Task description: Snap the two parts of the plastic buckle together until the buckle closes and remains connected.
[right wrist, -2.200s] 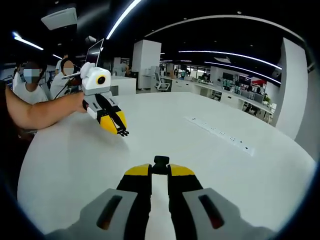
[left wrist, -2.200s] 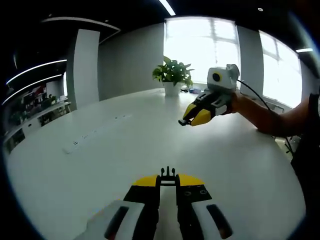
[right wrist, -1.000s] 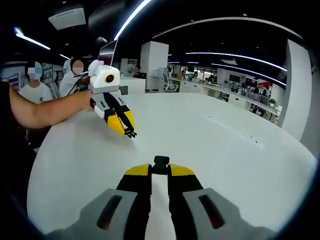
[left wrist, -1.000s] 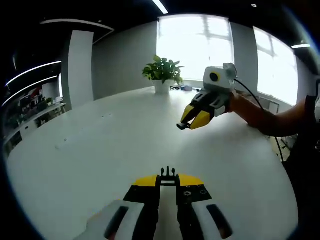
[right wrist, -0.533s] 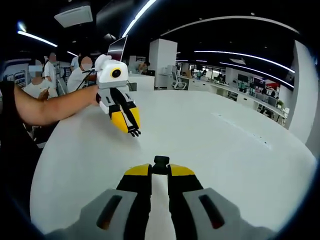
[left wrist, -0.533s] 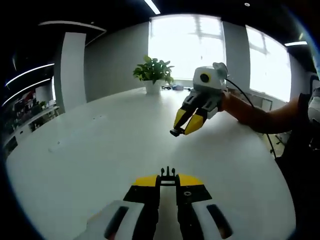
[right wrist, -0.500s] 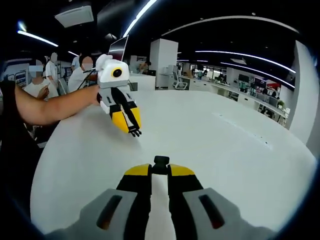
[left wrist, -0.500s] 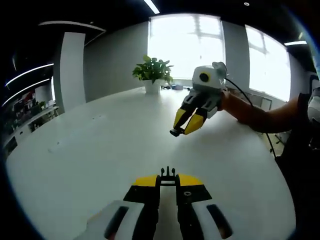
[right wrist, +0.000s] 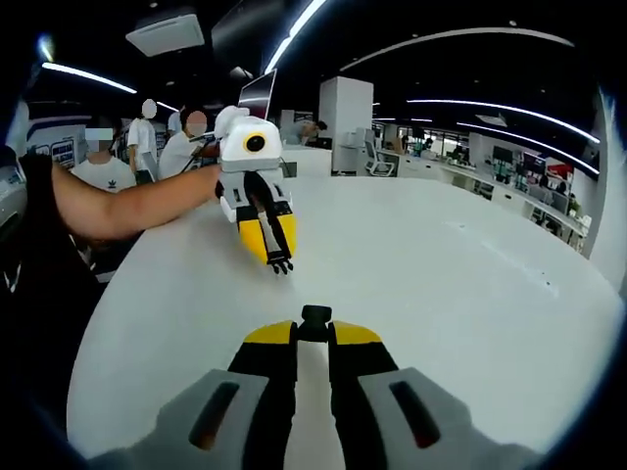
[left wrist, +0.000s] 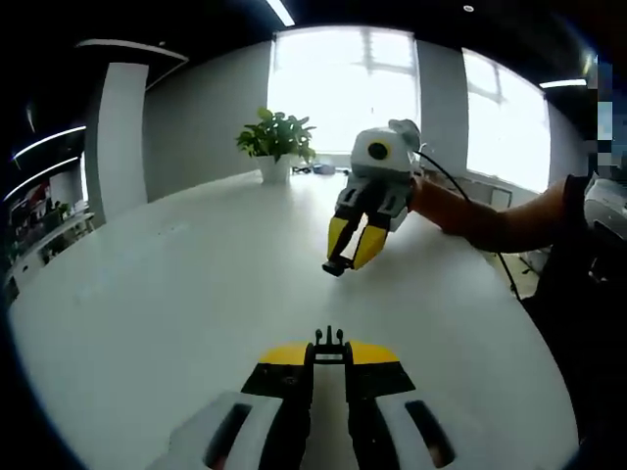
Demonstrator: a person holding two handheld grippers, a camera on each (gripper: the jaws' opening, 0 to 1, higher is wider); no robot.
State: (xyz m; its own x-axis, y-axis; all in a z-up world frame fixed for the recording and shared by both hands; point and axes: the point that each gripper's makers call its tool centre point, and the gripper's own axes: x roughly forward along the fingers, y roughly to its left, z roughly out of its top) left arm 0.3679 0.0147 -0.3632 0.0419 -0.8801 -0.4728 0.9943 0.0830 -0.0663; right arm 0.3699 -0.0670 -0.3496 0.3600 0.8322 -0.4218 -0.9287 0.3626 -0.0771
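Grippers nearer, two buckle halves (left wrist: 328, 342) (right wrist: 314, 315), one each

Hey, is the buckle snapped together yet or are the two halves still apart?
Apart. The pronged half sits in the left gripper, the other half in the right gripper, with open table between.

My wide white counter (left wrist: 176, 284) curves away toward bright windows (left wrist: 343, 83) and a grey wall (left wrist: 196, 127), with a potted plant (left wrist: 274, 142) at the far edge. Behind, ceiling light strips (right wrist: 294, 29) run over what look like office desks (right wrist: 460, 162), with people (right wrist: 147, 137) standing.
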